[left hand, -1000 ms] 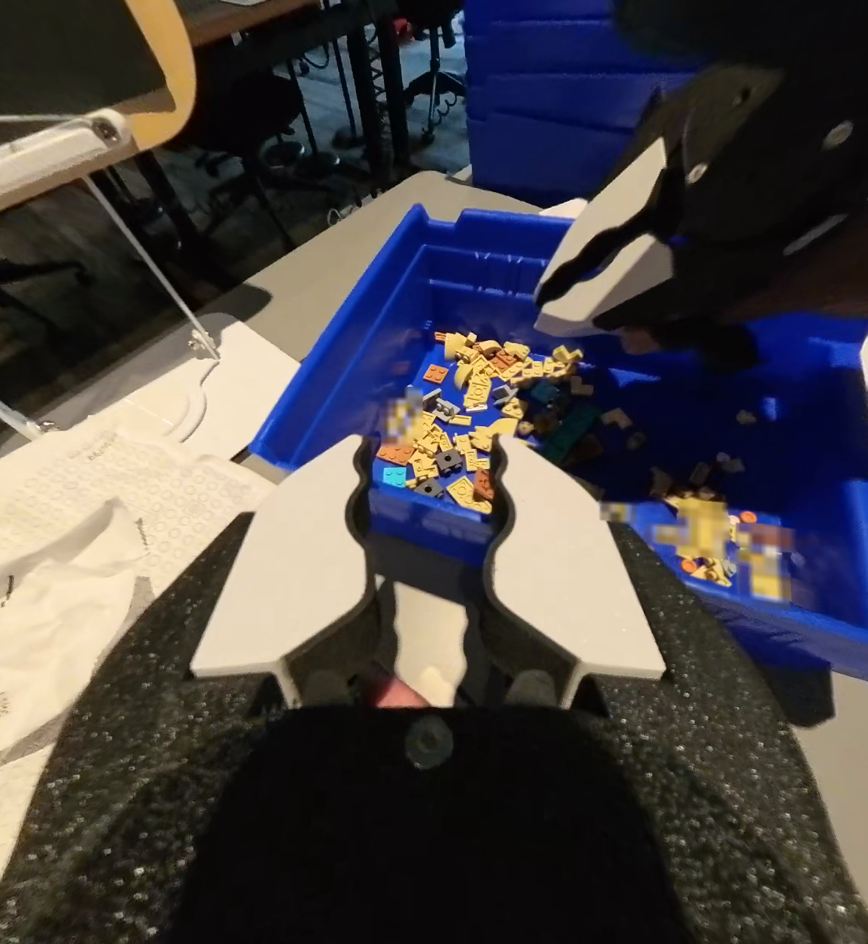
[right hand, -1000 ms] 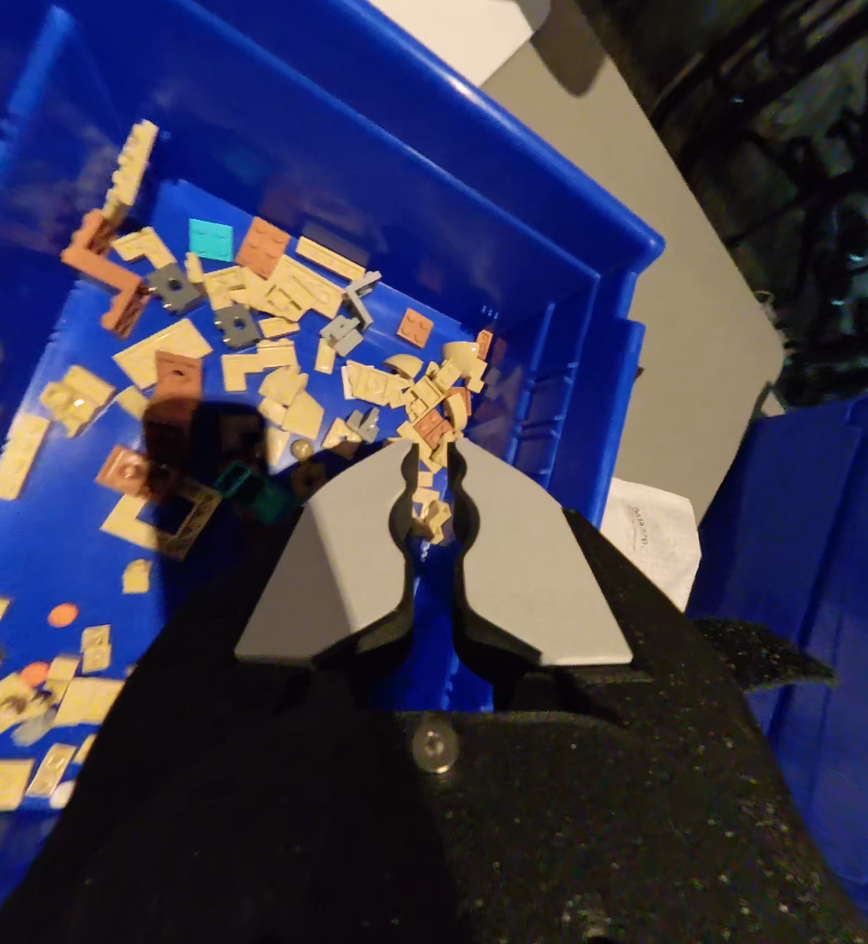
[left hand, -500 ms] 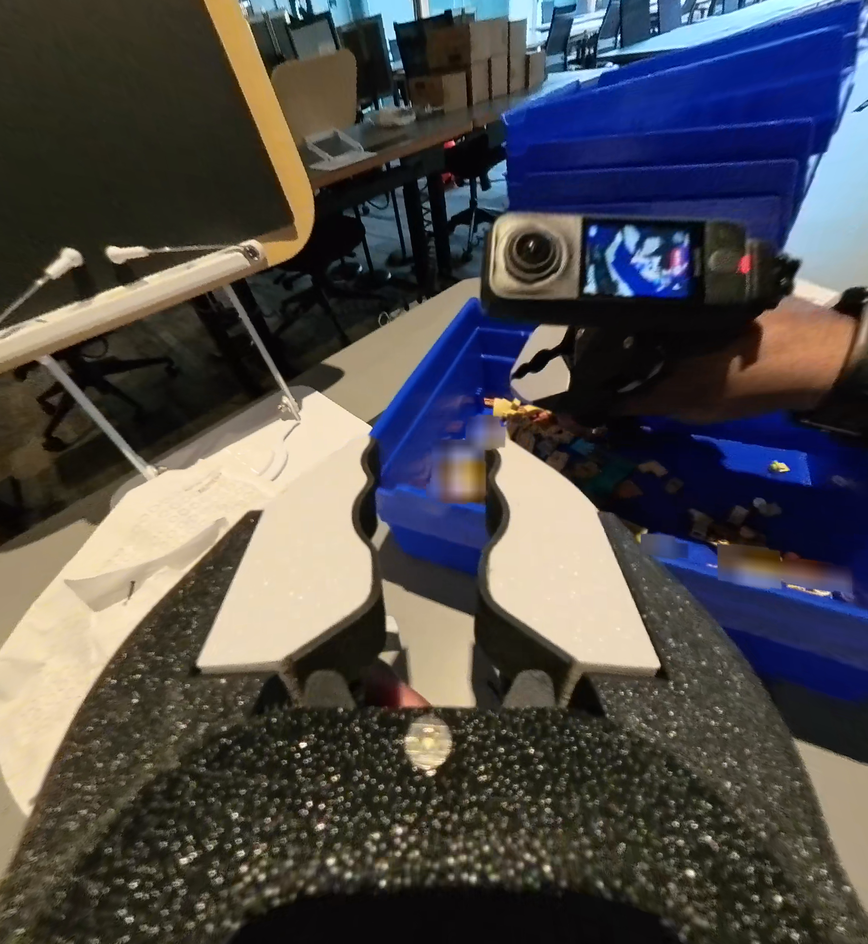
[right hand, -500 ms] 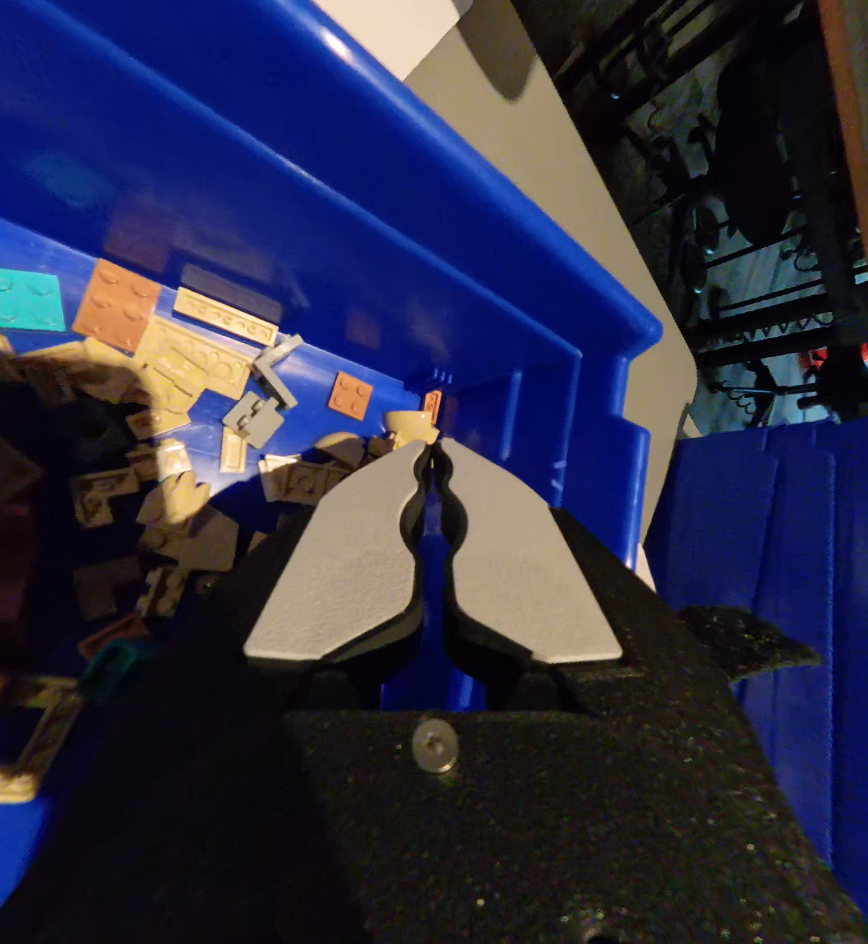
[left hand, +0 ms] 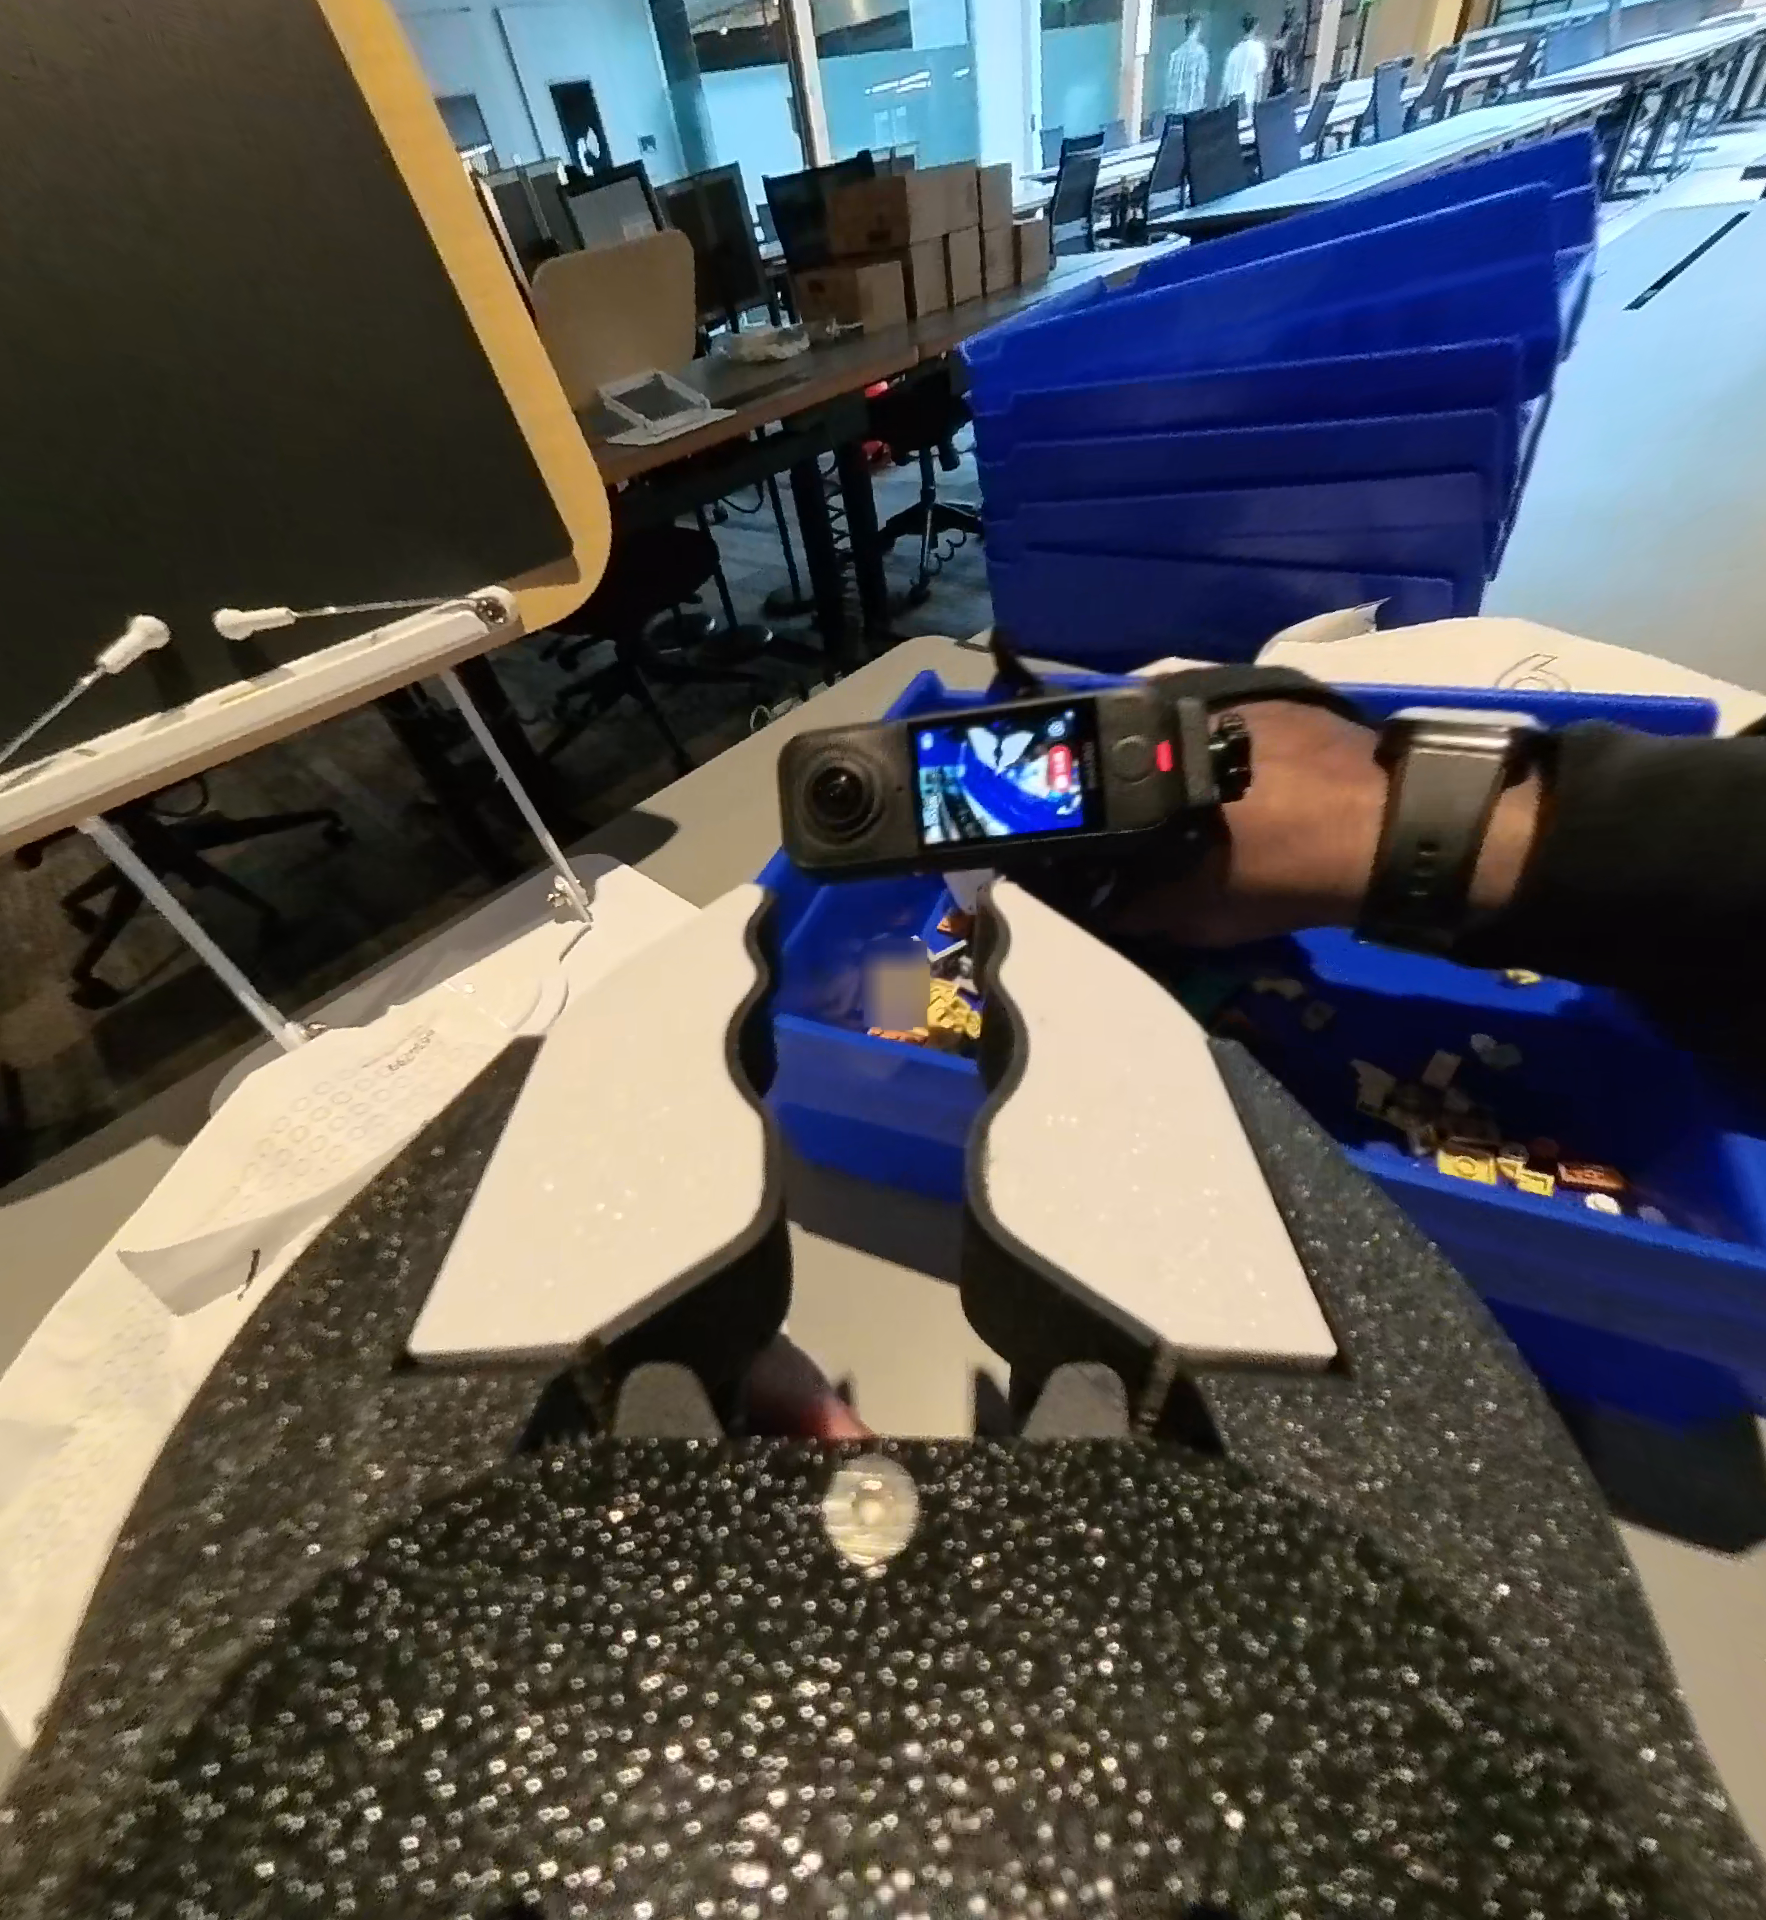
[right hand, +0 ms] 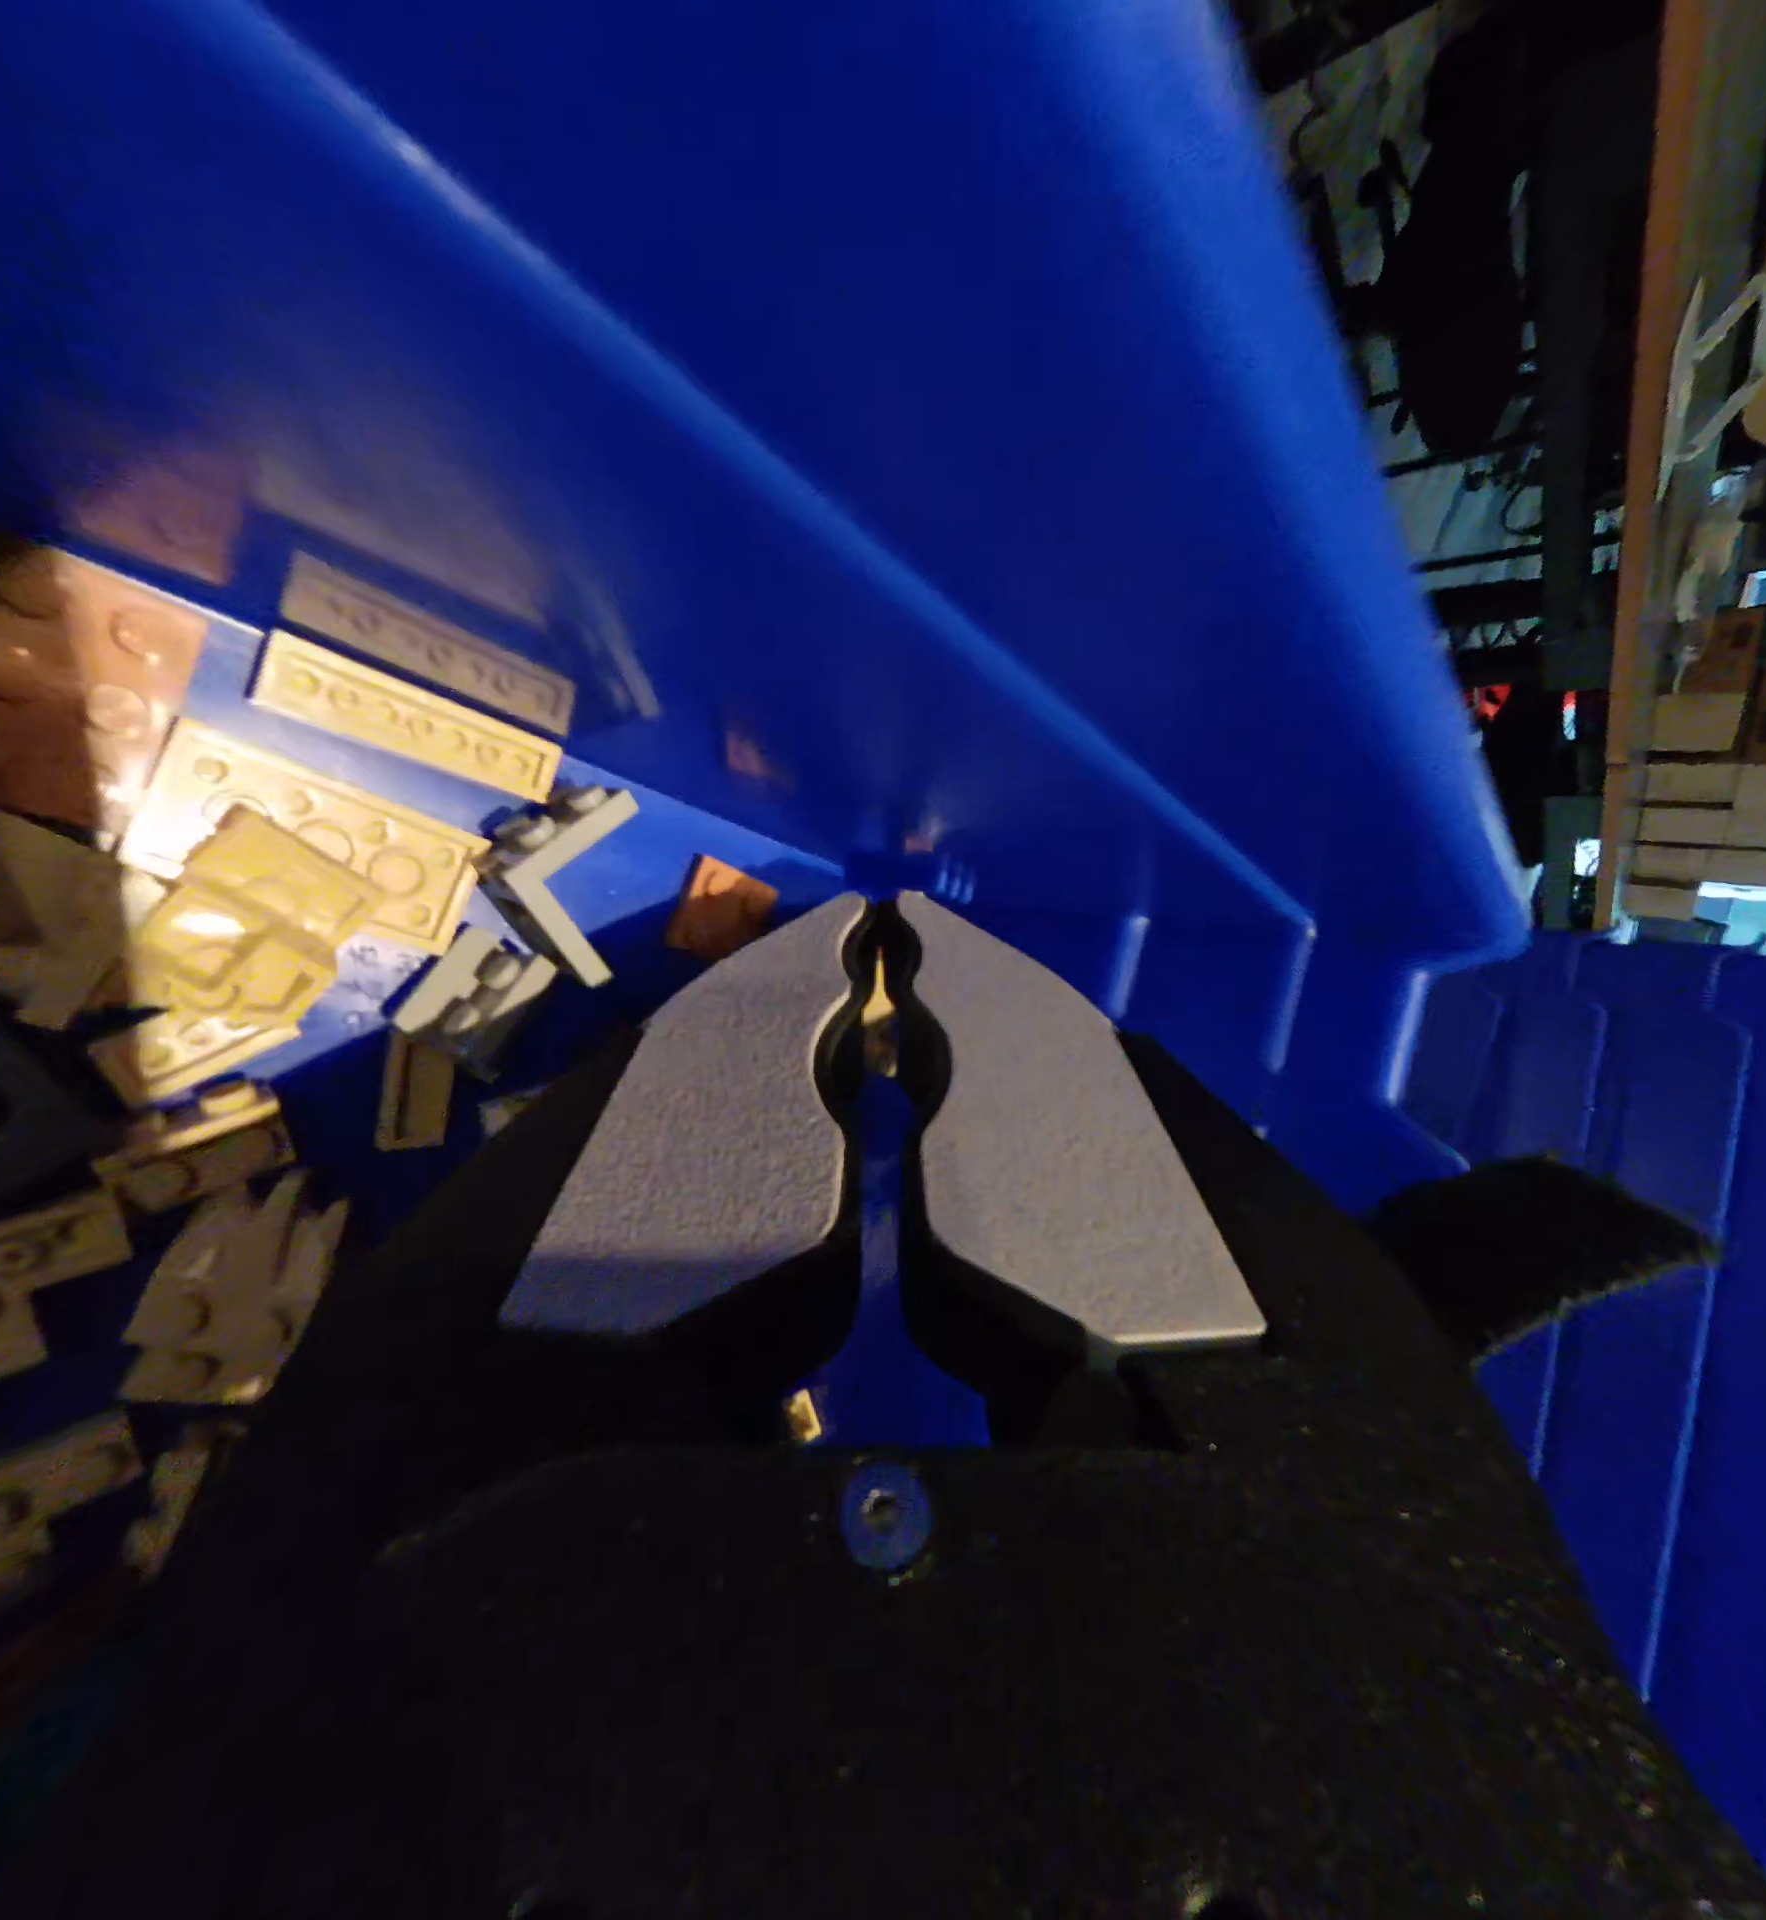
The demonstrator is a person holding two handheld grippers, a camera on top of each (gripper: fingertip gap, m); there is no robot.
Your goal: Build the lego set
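A small tan piece [right hand: 879,1013] sits pinched between the nearly closed jaws of the right gripper [right hand: 881,925], low in the corner of the blue bin [right hand: 858,436], at the centre of the right wrist view; how firm the hold is cannot be told. The step in hand looks like picking one part out of the loose lego pieces [right hand: 339,831], which lie scattered on the bin floor at the left of that frame. The next move calls for lifting it clear of the bin wall without letting it slip. In the left wrist view, the hand [left hand: 1305,821] with the right gripper reaches in from the right edge, angled down into the bin. The left gripper [left hand: 874,935] hovers over the grey table [left hand: 858,1299], jaws wide and empty, just short of the bin's near rim.
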